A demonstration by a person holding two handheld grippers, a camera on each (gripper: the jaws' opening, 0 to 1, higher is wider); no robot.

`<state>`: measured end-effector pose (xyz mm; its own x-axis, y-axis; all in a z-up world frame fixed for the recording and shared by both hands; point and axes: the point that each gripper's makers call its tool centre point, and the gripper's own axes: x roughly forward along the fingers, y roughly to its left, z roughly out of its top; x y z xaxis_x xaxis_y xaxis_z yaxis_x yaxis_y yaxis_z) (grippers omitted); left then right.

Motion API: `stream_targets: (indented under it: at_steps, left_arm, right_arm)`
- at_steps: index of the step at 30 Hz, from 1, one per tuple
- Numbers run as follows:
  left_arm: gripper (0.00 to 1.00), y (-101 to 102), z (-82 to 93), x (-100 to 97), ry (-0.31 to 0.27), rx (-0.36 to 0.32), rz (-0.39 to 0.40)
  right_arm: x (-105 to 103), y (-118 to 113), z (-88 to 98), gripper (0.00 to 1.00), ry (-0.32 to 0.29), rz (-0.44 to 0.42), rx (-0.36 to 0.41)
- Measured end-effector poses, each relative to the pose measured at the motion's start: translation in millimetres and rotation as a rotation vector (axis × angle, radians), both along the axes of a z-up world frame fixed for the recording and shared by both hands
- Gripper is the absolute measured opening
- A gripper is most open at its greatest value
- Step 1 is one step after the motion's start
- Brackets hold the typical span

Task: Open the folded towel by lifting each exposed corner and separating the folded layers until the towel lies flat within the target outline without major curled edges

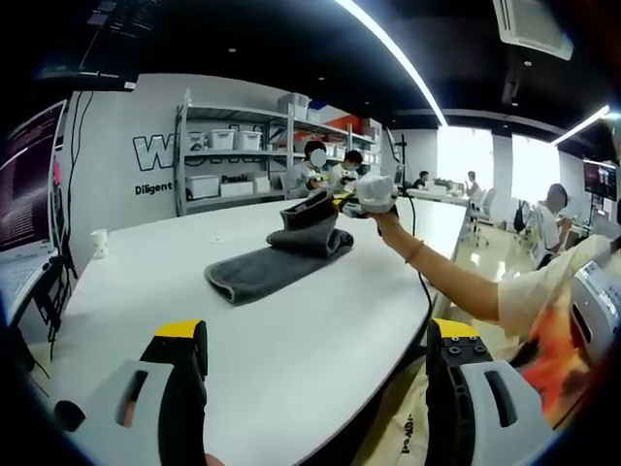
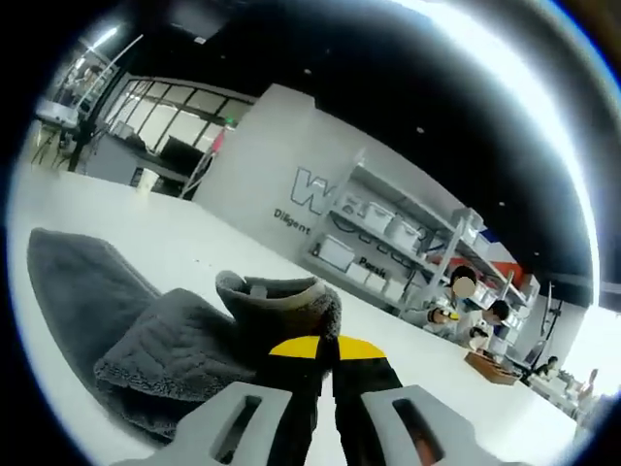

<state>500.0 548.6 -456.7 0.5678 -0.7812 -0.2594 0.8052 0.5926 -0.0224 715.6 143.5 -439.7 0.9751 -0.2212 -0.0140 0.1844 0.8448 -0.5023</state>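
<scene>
Here, the right gripper, jaws apparently clamped on a raised corner, lifts the folded dark grey terry towel lying lengthwise mid-way along the white table; the left gripper waits well short, jaws apart and empty.
</scene>
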Motion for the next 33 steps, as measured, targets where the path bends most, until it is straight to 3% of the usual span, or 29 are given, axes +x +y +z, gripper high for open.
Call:
stream_targets:
  at_steps: [10,18,24,33]
  left_arm:
    - [0.92,5.8,2.2,3.2,-0.004,-0.01,0.016]
    - [0.92,0.5,0.2,3.8,-0.002,0.004,0.004]
    - [0.92,0.3,-1.2,4.6,0.003,0.006,0.002]
    - [0.92,1.0,-0.3,2.8,-0.001,0.005,0.003]
  right_arm:
    - [-6.1,-30.9,5.4,0.0,-0.017,-0.065,-0.064]
    - [-8.4,-56.5,-4.9,0.0,0.016,-0.109,-0.062]
    - [-13.5,-77.9,-7.3,0.0,0.033,-0.167,-0.12]
    - [-16.8,-102.6,-19.9,0.0,0.078,-0.206,-0.128]
